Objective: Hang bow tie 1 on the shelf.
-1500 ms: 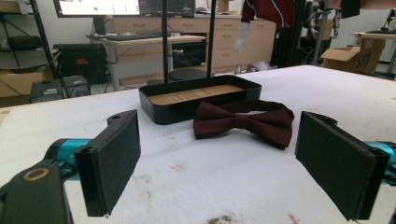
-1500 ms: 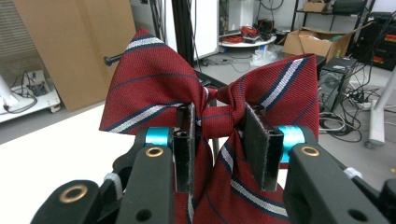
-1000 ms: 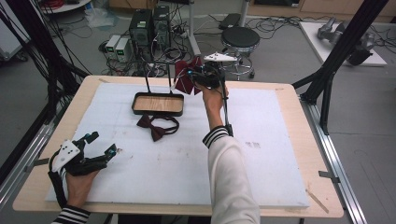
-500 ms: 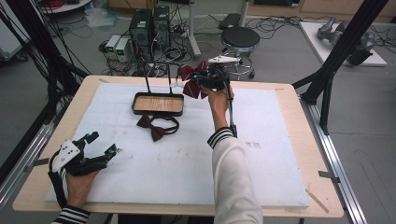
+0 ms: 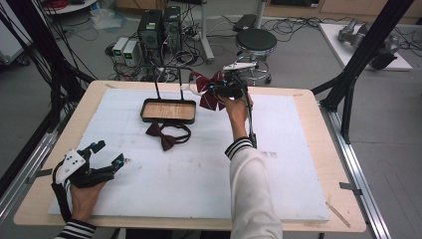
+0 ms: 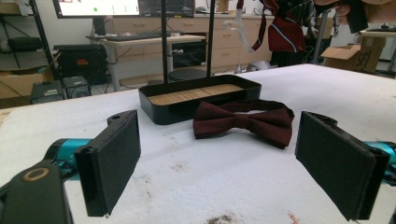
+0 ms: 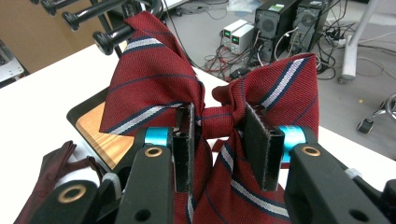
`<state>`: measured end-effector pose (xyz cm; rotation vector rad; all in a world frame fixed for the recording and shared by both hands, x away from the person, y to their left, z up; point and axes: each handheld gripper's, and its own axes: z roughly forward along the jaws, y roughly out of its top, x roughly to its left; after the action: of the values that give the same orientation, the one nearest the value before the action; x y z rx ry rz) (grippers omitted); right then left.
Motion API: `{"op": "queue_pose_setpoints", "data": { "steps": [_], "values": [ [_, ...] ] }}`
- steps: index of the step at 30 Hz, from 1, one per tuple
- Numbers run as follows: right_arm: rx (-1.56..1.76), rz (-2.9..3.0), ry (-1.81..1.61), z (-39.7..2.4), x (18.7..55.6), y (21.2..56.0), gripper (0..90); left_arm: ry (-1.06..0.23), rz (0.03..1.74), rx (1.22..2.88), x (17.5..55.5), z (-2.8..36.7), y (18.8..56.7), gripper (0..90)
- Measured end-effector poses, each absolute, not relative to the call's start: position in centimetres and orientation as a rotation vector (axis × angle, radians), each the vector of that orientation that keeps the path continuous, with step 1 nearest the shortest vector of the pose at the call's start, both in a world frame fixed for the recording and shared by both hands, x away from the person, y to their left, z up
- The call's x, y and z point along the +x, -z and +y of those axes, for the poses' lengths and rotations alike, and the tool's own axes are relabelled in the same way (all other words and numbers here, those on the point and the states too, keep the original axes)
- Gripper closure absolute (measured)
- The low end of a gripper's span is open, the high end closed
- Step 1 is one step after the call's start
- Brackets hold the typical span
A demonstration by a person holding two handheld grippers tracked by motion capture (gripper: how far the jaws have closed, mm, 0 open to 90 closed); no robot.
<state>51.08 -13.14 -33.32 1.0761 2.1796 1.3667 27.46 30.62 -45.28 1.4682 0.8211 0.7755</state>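
The right tongs (image 7: 218, 144) were clamped on the knot of the red striped fabric bow tie (image 7: 210, 112), held in the air at about one o'clock from the black tray with the wooden floor (image 5: 167, 110). A dark maroon bow tie (image 5: 166, 135) lay on the white surface (image 5: 199, 174) just at the tray's six o'clock. The left tongs (image 6: 233, 163) stood wide open and empty at the surface's eight o'clock.
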Motion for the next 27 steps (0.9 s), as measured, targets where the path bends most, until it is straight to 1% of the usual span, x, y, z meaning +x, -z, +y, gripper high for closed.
{"op": "queue_pose_setpoints", "data": {
  "steps": [7, 9, 10, 12, 13, 14, 15, 23, 27],
  "values": [
    [1.058, 2.234, -1.326, -13.1, 51.2, 33.7, 65.9, -0.772, 0.821, 1.468, 27.5, 30.6, 45.3, 14.6],
    [1.056, 2.25, -1.331, -13.1, 51.3, 33.8, 62.9, -0.77, 0.82, 1.468, 27.4, 30.6, 45.3, 14.6],
    [1.055, 2.256, -1.337, -13.1, 51.4, 33.9, 56.7, -0.772, 0.819, 1.468, 27.4, 30.6, 45.3, 14.7],
    [1.072, 2.246, -1.336, -12.9, 51.4, 34.0, 27.6, -0.771, 0.819, 1.469, 27.4, 30.6, 45.3, 14.6],
    [1.1, 2.23, -1.323, -12.8, 51.4, 34.1, 17.3, -0.772, 0.819, 1.47, 27.4, 30.6, 45.3, 14.6],
    [1.112, 2.224, -1.326, -12.8, 51.3, 34.1, 11.6, -0.772, 0.819, 1.467, 27.4, 30.6, 45.3, 14.6],
    [1.113, 2.218, -1.337, -12.9, 51.3, 34.1, 10.3, -0.771, 0.819, 1.469, 27.4, 30.6, 45.3, 14.7],
    [1.056, 2.224, -1.443, -14.5, 50.0, 32.5, 10.1, -0.772, 0.82, 1.469, 27.4, 30.6, 45.3, 14.7],
    [0.983, 2.204, -1.466, -15.4, 48.4, 31.6, 10.1, -0.773, 0.819, 1.467, 27.4, 30.6, 45.3, 14.6]
  ]
}}
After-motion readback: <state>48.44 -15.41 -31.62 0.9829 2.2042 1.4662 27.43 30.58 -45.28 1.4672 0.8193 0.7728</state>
